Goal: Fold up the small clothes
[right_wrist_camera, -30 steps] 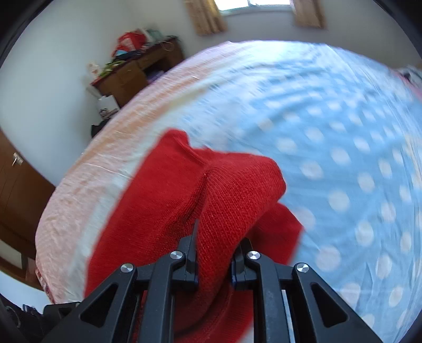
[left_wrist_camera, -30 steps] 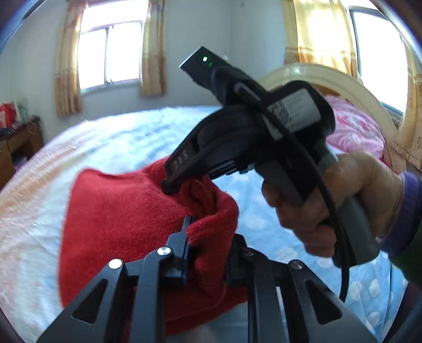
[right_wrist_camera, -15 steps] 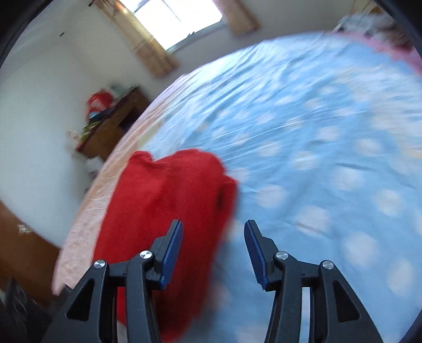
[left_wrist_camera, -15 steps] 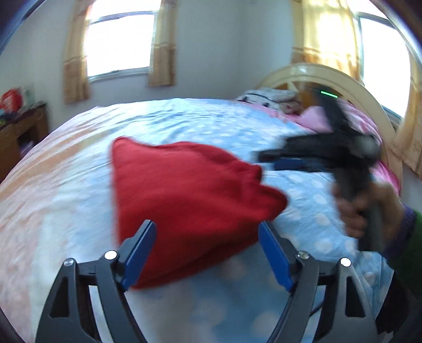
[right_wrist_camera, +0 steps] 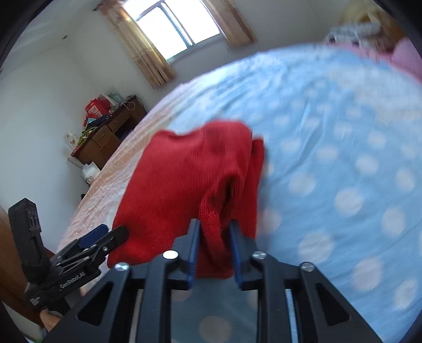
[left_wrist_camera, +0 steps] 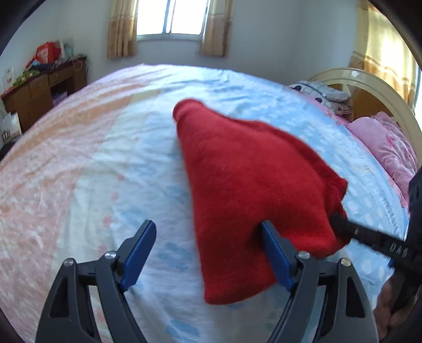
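Observation:
A small red knit garment (left_wrist_camera: 253, 190) lies folded on the bed's blue polka-dot sheet (left_wrist_camera: 147, 147). My left gripper (left_wrist_camera: 208, 253) is open; its right finger touches the garment's near edge and its left finger is over bare sheet. My right gripper (right_wrist_camera: 214, 245) is shut on a fold at the near edge of the red garment (right_wrist_camera: 190, 168). The right gripper also shows at the right edge of the left wrist view (left_wrist_camera: 369, 234), at the garment's right corner. The left gripper shows at lower left in the right wrist view (right_wrist_camera: 100, 240).
Pink pillows (left_wrist_camera: 390, 147) and a cream headboard (left_wrist_camera: 369, 84) are at the right. A wooden desk with clutter (left_wrist_camera: 39, 89) stands beside the bed at the left. Curtained windows (left_wrist_camera: 171, 18) are on the far wall.
Both grippers let go of the garment and it dropped flat onto the bed. The right gripper has since closed again on the garment's near edge; the left stays open.

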Available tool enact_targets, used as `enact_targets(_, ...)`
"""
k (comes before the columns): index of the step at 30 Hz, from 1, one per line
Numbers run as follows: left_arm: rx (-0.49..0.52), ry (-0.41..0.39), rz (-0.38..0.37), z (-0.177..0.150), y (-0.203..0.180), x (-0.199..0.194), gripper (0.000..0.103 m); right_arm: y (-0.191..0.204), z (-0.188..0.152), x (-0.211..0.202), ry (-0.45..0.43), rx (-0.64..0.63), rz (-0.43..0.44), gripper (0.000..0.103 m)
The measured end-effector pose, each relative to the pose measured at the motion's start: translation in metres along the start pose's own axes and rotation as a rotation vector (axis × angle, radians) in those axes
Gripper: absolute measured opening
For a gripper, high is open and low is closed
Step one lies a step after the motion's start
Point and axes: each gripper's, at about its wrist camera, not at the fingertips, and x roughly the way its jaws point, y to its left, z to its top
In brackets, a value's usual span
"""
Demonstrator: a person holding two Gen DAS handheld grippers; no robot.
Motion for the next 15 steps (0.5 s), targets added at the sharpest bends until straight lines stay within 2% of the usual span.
enact_targets(3,-0.065,0.024,-0.019,-0.012,0.017,0.007,0.084,-0.001,-0.021,0.002,-0.03,0.071,0.081,0.011)
enact_targets(4,-0.083,0.022,-0.033,-0.014,0.02,0.006,0.085,-0.002,-0.025,0.004,0.002,0.098,0.13,0.01)
enact_targets(6,-0.053,0.017,-0.017,-0.014,0.019,0.002,0.086,-0.006,-0.029,0.003,0.029,0.113,0.161,0.01)
enact_targets(8,-0.008,0.02,-0.005,-0.013,0.015,-0.005,0.086,-0.007,-0.028,-0.006,0.054,0.072,0.152,0.01)
enact_targets(10,0.009,0.015,-0.006,-0.01,0.014,-0.016,0.086,-0.007,-0.021,-0.025,0.034,0.025,0.122,0.01)
enact_targets(15,0.003,-0.048,-0.023,0.021,0.012,-0.031,0.085,0.003,0.013,-0.072,-0.14,-0.08,0.008,0.01)
